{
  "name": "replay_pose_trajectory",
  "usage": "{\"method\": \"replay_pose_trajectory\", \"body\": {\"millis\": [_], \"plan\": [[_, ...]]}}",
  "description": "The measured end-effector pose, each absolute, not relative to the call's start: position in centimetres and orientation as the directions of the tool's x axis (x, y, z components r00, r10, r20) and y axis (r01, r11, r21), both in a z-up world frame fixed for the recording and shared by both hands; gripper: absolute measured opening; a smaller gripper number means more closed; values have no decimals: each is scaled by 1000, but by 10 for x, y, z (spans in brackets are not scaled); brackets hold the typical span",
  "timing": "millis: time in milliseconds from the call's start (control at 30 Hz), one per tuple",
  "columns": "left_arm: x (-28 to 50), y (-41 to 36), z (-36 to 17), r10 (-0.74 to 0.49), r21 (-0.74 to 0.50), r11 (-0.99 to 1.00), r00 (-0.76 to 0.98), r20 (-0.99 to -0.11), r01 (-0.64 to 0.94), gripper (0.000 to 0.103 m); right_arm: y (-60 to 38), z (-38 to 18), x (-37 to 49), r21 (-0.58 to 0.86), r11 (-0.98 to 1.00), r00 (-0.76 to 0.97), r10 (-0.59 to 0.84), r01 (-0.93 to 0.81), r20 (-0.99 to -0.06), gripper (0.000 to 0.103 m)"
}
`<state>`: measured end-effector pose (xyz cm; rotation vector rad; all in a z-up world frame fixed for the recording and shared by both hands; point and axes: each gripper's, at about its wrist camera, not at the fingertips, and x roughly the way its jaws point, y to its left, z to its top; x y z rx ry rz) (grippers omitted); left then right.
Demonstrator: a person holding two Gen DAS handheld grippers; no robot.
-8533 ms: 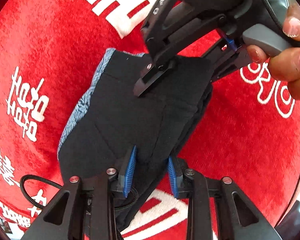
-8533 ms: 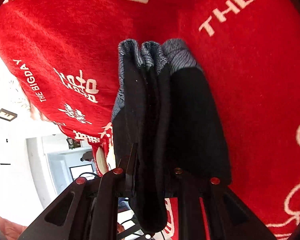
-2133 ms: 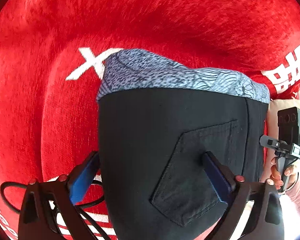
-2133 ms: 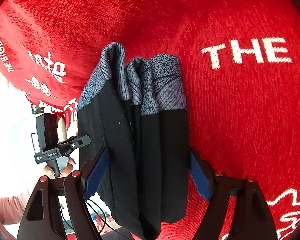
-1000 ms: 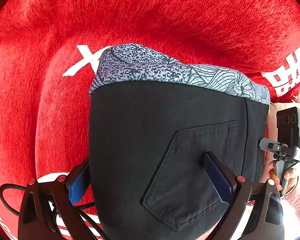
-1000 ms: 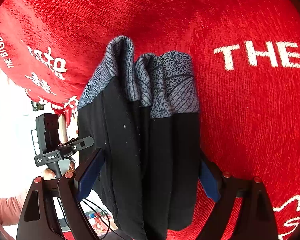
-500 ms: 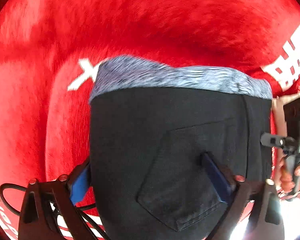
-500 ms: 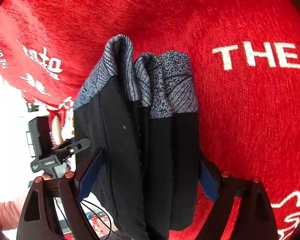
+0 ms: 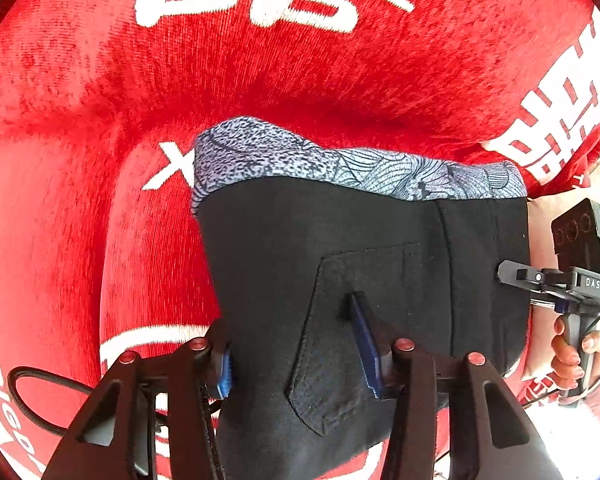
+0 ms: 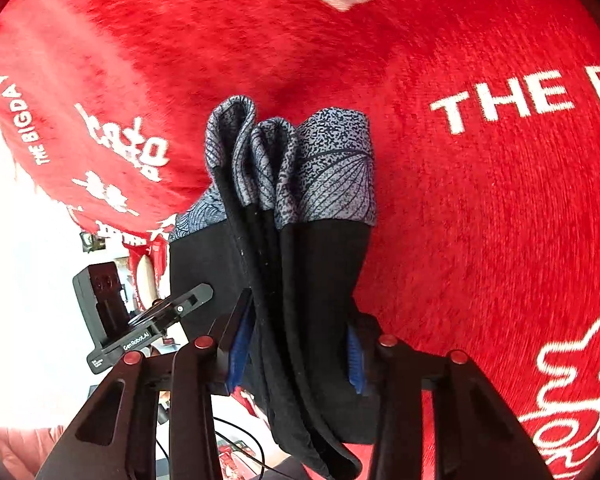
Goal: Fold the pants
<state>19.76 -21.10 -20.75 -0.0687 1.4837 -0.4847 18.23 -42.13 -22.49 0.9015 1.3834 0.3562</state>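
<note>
While the folded black pants (image 9: 340,264) hang above the red cloth (image 9: 260,72), both the left gripper (image 9: 296,356) and right gripper (image 10: 296,344) clamp their fingers on its layers.

- White "THE B…" lettering is showing on the red blanket (image 10: 480,208).
- "THE BIGDAY" is running along its edge.
- "DAS" is showing on the right tongs (image 9: 548,280).
- "GenRobot.AI" is showing on the left tongs (image 10: 148,332).

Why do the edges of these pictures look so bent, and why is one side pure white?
Both views are fisheye, so the red cloth curves toward dark corners. In the right wrist view, the room at left is blown out white, while the folded pants stay sharp. In the left wrist view, glare whitens the lower right corner.
</note>
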Motion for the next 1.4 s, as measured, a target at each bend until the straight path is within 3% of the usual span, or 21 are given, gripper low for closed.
{"method": "replay_pose_trajectory", "body": {"millis": [367, 633, 700, 767, 833, 967, 1067, 1167, 1400], "plan": [[137, -175, -179, -315, -303, 902, -11, -949, 308, 50, -387, -199, 120, 740, 612, 179, 724, 279, -666, 43], [93, -149, -210, -316, -309, 908, -19, -948, 284, 51, -358, -219, 63, 696, 640, 173, 683, 326, -710, 43], [93, -145, -212, -332, -314, 905, 16, -943, 285, 56, -356, -220, 60, 669, 674, 202, 641, 313, -740, 44], [92, -145, -213, -311, -286, 914, 46, -949, 286, 75, -355, -221, 60, 636, 706, 214, 600, 311, -771, 51], [92, -144, -214, -260, -228, 933, 81, -962, 279, 87, -354, -223, 58, 578, 756, 211, 538, 306, -816, 56], [88, -139, -206, -210, -173, 946, 110, -972, 275, 88, -349, -216, 56, 475, 828, 214, 428, 296, -878, 66], [80, -138, -197, -118, -68, 955, 157, -981, 289, 101, -344, -209, 52, 366, 883, 194, 320, 292, -927, 74], [71, -136, -190, -58, 1, 951, 182, -982, 310, 101, -345, -202, 42, 279, 897, 173, 232, 342, -957, 78], [49, -129, -178, -26, 16, 951, 131, -991, 310, 101, -323, -173, 23, 71, 930, 92, 40, 360, -995, 81]]}}
